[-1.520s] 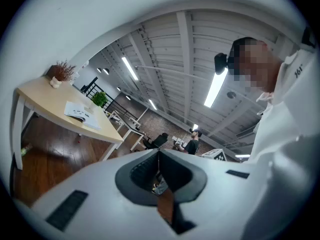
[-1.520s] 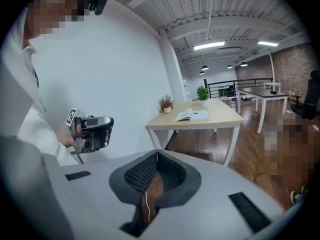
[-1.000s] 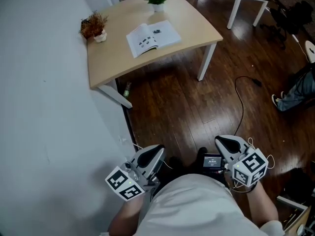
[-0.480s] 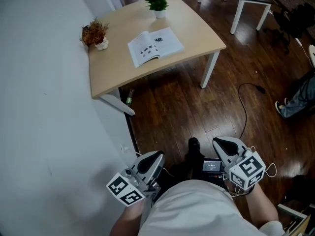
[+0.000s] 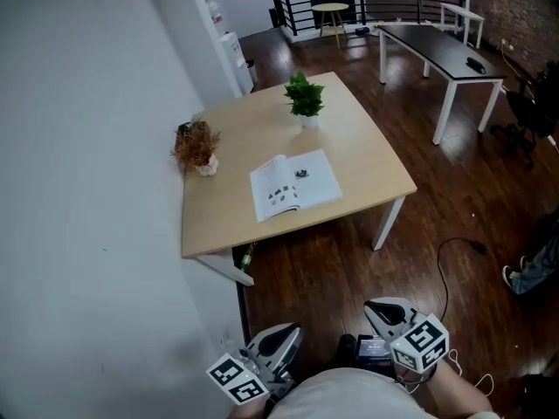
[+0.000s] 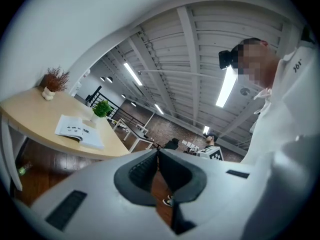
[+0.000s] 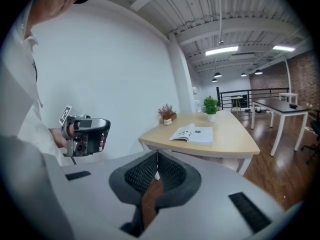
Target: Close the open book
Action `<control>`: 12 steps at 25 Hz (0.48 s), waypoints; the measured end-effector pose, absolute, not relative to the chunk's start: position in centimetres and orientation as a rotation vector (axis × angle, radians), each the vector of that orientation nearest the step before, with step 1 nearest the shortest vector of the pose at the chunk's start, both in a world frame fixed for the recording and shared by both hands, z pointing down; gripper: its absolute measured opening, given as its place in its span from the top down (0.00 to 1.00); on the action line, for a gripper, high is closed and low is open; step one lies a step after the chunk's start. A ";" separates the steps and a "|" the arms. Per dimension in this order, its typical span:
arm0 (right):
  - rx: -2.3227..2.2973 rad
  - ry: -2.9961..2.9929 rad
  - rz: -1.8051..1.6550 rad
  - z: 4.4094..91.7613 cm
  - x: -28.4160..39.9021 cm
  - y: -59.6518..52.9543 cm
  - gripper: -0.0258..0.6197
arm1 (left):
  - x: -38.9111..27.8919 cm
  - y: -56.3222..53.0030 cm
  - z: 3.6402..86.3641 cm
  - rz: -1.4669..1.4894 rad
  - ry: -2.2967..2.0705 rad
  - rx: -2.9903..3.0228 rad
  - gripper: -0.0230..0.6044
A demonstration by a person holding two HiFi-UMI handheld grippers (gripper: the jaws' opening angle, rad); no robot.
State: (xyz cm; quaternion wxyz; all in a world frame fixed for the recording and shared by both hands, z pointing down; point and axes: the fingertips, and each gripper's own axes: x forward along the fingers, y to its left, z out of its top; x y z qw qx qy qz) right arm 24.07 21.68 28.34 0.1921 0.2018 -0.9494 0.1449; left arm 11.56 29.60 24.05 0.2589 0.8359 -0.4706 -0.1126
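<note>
Looking down on a light wooden desk w/ white legs (image 5: 223,221), pushed up against the white wall (image 5: 87,190). The open white-paged book (image 5: 295,184) lies flat, pages up, about mid-desk and nearer the near edge than the far one. Not closed yet.

A small green leafy plant in a white pot (image 5: 305,99) stands toward the far edge. A dried reddish-brown plant in a white pot (image 5: 196,148) sits at the left edge by the wall. Neither touches the book.

The left hand-held gripper (image 5: 288,332) is low in the head view, close to the person's body, over the dark wooden floor (image 5: 349,269). Its jaws are together w/ nothing betw. them, and its own view shows the pads meeting. The right hand-held gripper (image 5: 377,307) is alongside it, same story: jaws pressed together, empty.

Both are well apart from the desk and the book, tips aimed roughly that way. The right gripper view has the book just above the jaw tips. The left gripper view has it off to the left.
</note>
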 end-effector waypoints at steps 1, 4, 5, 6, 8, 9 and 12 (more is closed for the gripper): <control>0.553 -2.672 0.394 28.2 24.0 20.7 0.96 | 11.8 28.5 23.9 -0.306 -1.280 2.270 0.97; 0.519 -2.677 0.374 28.5 24.1 18.1 0.96 | 12.3 25.8 23.8 -0.309 -1.294 2.271 0.97; 0.511 -2.676 0.379 28.7 24.1 17.3 0.96 | 12.4 25.1 23.9 -0.309 -1.300 2.265 0.97; 0.505 -2.674 0.388 28.9 24.2 16.6 0.96 | 12.5 24.5 24.1 -0.310 -1.305 2.257 0.97; 0.493 -2.670 0.404 29.3 24.0 15.4 0.96 | 12.4 23.3 24.4 -0.310 -1.313 2.241 0.97; 0.485 -2.670 0.412 29.4 23.8 14.9 0.96 | 12.3 22.8 24.5 -0.308 -1.316 2.235 0.97; 0.462 -2.667 0.423 29.7 22.9 13.7 0.96 | 11.5 21.5 24.7 -0.308 -1.327 2.219 0.97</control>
